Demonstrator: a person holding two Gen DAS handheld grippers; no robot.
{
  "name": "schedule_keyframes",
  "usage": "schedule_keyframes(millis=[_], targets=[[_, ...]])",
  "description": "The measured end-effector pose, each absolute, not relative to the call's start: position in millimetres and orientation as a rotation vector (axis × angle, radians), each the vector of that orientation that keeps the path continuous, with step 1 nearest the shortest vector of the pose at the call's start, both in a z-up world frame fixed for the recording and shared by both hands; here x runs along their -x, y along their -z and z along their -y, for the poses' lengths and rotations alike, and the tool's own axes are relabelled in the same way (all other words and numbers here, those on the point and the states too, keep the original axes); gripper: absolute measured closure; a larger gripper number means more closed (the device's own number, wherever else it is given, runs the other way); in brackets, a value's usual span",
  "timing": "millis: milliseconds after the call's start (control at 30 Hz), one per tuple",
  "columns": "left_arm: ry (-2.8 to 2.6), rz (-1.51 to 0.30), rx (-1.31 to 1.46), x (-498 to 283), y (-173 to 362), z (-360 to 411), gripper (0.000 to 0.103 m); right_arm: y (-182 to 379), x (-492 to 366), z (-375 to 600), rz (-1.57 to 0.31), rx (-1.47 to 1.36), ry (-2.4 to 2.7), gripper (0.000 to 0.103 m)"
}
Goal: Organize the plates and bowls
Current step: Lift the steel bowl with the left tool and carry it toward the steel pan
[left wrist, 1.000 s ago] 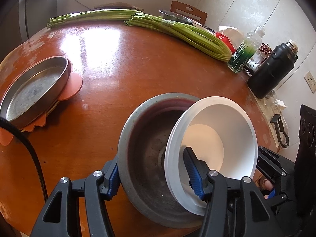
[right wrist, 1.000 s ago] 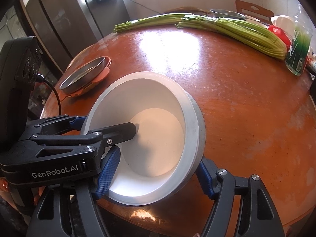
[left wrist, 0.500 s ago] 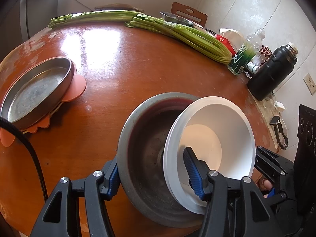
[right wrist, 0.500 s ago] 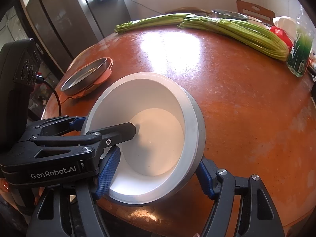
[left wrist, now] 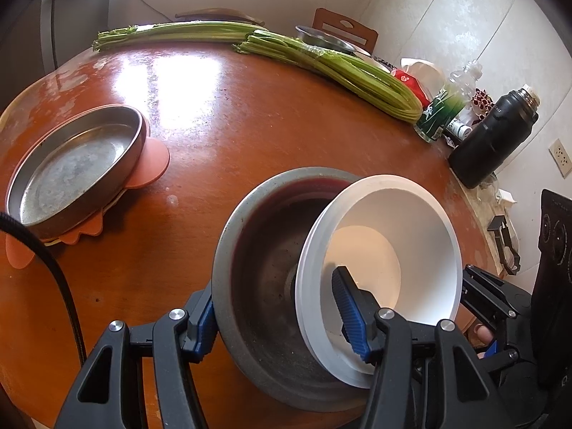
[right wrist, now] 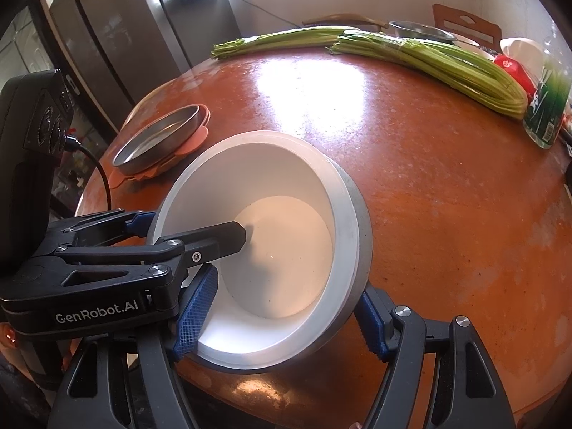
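Observation:
A white bowl (left wrist: 389,261) leans tilted inside a grey metal bowl (left wrist: 264,250) at the near edge of the round table (left wrist: 250,125). My left gripper (left wrist: 277,318) is shut on the bowls: one pad outside the metal bowl's left rim, the other inside the white bowl. In the right wrist view my right gripper (right wrist: 282,316) is shut on the same pair, with one pad inside the white bowl (right wrist: 286,250) and the other outside the metal bowl (right wrist: 359,236). A shallow metal plate (left wrist: 75,168) lies on an orange mat (left wrist: 153,159) at the left.
Two celery bunches (left wrist: 332,68) lie across the far side. A green bottle (left wrist: 439,114), a black thermos (left wrist: 493,139) and small items stand at the right edge. Another metal bowl (left wrist: 325,39) and a chair (left wrist: 343,30) are behind the table.
The bowls have stayed in the same grip. Both views have shifted slightly, so the held bowls sit a little lower and nearer the table edge.

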State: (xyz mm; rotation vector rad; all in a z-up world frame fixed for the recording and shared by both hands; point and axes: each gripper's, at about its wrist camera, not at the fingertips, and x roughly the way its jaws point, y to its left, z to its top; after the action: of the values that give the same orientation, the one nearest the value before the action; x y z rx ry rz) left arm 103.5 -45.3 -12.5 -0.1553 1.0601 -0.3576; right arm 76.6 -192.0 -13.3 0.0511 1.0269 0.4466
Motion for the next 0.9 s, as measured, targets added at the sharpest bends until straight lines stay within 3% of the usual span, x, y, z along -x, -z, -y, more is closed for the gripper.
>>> schedule_keyframes(millis=[900], targets=[[0.311,-0.993,0.197,-112.2,-12.1,6.0,0.045,-14.6,-95.3,153.9,-0.983,-0.007,-0.498,0.028]])
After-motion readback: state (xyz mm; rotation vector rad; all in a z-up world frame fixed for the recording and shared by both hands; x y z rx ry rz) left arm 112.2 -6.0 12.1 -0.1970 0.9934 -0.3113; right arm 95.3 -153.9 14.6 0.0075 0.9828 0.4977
